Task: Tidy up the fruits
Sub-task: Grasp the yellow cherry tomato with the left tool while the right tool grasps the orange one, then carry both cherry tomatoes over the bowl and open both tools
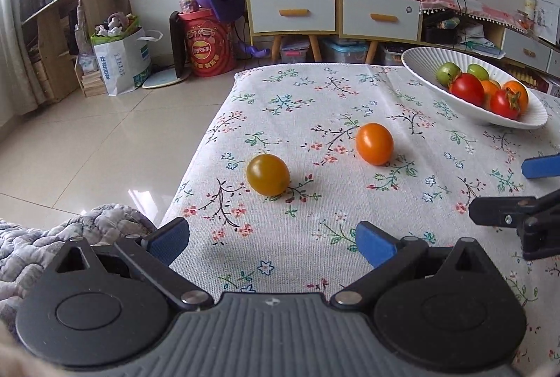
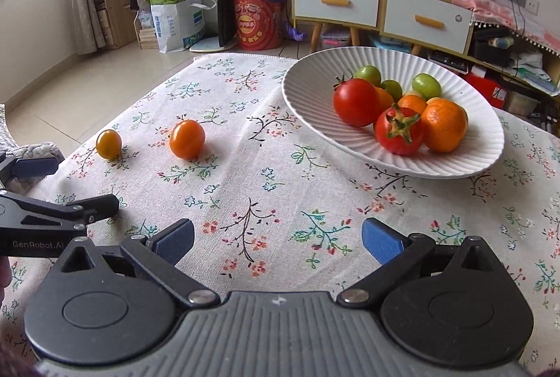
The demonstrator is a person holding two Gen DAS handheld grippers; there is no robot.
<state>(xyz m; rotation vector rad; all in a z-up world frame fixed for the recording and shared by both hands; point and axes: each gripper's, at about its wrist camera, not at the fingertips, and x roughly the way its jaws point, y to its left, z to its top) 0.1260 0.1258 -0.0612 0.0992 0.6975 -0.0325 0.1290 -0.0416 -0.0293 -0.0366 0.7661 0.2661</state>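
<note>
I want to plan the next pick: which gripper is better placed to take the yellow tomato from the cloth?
Probably the left gripper: the yellow tomato lies just ahead of its open jaws. The right gripper sits farther away, nearer the white bowl.

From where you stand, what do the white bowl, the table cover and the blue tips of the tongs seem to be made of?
Bowl: likely glazed ceramic, white and ribbed with a soft sheen; could be melamine.
Cover: woven cloth, matte, visible weave, printed flowers, hemmed edge.
Blue pads: probably rubber or soft plastic, matte with fine texture, on black arms that look like hard plastic.

Two tomatoes lie on the tablecloth, left of the fruit-filled bowl.
</note>
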